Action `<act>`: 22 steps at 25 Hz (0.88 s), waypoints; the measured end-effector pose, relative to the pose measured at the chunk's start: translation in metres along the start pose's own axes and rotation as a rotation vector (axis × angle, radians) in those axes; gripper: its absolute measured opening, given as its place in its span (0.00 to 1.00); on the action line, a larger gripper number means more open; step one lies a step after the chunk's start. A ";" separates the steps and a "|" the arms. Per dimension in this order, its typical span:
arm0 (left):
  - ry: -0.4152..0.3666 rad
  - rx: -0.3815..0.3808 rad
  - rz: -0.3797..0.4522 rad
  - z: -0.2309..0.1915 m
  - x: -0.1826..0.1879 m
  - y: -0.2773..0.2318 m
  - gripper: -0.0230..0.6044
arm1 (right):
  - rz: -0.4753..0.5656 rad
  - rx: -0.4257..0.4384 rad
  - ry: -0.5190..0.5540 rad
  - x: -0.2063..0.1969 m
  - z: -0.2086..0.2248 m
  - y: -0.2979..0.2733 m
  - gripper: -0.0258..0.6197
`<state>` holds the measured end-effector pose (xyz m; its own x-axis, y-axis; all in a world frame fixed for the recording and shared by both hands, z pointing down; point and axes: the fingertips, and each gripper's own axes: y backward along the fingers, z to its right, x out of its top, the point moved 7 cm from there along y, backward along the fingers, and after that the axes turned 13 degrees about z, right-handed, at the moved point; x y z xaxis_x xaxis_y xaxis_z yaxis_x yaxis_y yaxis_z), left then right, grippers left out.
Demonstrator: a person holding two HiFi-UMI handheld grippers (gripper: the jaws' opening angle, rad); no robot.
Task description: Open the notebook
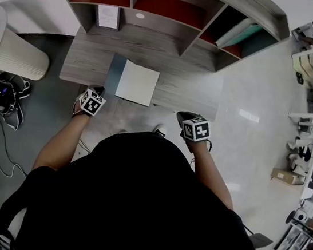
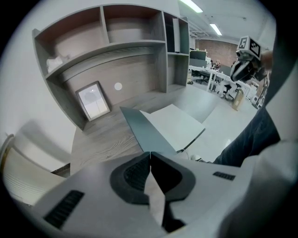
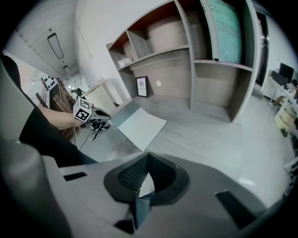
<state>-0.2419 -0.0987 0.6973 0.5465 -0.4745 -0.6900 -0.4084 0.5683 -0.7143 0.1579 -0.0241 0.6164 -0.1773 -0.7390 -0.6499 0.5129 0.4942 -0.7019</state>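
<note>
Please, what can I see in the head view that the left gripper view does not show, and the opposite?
Only the head view: a black item with cables on the floor. Only the left gripper view: the jaws of the left gripper, together with nothing between them, and the ceiling lights. Both: the open notebook, the framed picture and the right gripper.

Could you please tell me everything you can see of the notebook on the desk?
The notebook lies open on the grey wood-look desk, near its front edge. A blank white page faces up, and its dark grey-green cover is spread out to the left. It looks thin. Nothing but the desk touches it.
</note>
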 end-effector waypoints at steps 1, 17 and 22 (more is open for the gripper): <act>0.011 0.002 0.001 -0.001 -0.001 0.000 0.06 | 0.004 -0.002 -0.006 -0.001 0.000 0.001 0.04; 0.087 0.047 0.028 -0.007 -0.002 0.018 0.06 | 0.067 -0.011 0.025 0.011 -0.006 0.023 0.04; 0.088 0.050 0.043 -0.007 0.007 0.028 0.06 | 0.086 -0.019 0.025 0.016 -0.004 0.025 0.04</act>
<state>-0.2546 -0.0909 0.6719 0.4620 -0.5054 -0.7288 -0.3914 0.6212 -0.6789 0.1643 -0.0214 0.5873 -0.1543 -0.6821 -0.7148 0.5113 0.5639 -0.6485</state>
